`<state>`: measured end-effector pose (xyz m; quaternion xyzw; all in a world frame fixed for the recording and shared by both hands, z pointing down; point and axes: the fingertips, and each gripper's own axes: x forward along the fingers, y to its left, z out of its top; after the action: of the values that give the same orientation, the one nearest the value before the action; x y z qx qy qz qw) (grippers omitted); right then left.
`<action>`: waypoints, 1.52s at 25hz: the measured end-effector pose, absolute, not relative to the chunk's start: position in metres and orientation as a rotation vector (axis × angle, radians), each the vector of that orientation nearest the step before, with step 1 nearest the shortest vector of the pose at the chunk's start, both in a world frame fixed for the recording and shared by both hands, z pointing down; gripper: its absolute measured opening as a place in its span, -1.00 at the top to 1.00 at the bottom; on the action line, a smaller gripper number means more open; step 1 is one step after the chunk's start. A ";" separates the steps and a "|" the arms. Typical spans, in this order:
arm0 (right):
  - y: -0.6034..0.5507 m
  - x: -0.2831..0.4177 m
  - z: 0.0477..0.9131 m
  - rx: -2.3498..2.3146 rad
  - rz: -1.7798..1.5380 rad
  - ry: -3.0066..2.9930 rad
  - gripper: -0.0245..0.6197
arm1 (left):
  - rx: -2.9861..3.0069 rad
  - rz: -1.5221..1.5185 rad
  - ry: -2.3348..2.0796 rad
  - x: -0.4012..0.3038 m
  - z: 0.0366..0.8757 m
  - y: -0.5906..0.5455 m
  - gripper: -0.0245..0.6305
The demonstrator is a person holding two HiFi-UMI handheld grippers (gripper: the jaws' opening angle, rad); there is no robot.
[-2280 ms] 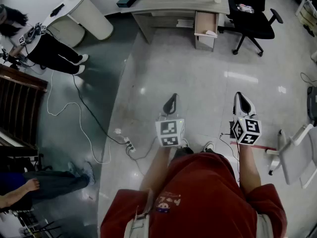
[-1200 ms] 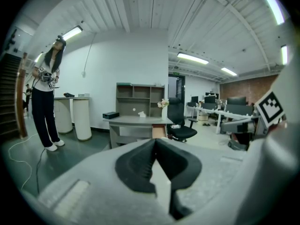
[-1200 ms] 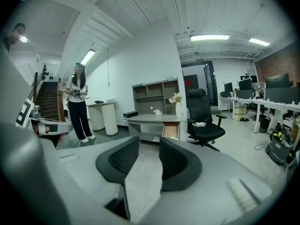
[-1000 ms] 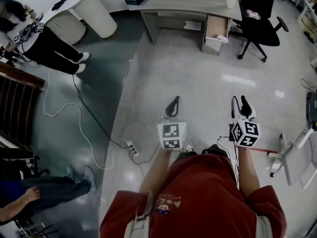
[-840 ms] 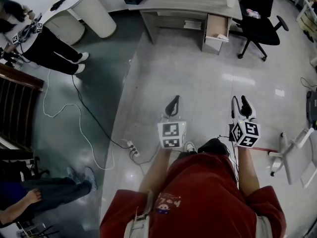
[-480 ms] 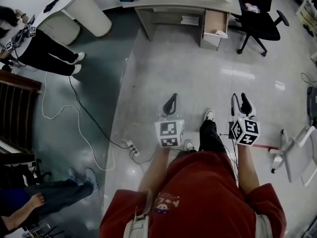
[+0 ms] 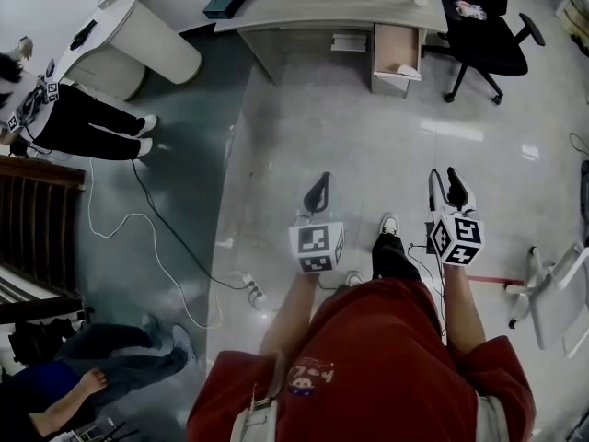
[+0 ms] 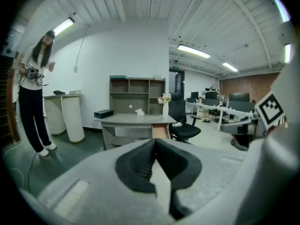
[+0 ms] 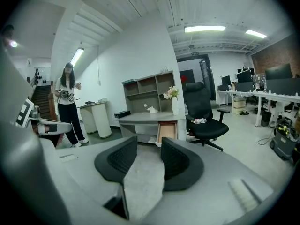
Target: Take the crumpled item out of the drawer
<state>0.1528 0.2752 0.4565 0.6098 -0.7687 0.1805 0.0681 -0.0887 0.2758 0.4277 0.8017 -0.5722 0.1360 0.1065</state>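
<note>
Stepped forward, shoe (image 7: 388, 223) ahead; drawer (image 7: 396, 46) contents indistinct.

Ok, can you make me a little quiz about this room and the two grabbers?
1. True or false: the drawer is pulled open.
2. Which gripper has its jaws apart with nothing between them? A) left gripper B) right gripper
3. Fill in: in the head view, the black ____ stands to the right of the drawer.
Key: 1 true; 2 B; 3 chair.
</note>
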 end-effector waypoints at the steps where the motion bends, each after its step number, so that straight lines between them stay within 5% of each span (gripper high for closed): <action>1: 0.264 0.160 0.457 1.834 0.551 -2.316 0.47 | 2.358 0.400 -1.683 -0.081 0.426 0.264 0.93; 23: 0.073 0.225 0.448 1.758 0.596 -2.391 0.47 | 2.308 0.443 -1.782 -0.018 0.400 0.085 0.93; 38: -0.059 0.165 0.448 1.760 0.545 -2.359 0.47 | 2.348 0.382 -1.756 -0.073 0.408 -0.055 0.93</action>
<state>0.1654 -0.0585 0.4483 0.5864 -0.7859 0.1817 0.0741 -0.0727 -0.0553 0.4075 0.7907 -0.5913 0.1288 0.0924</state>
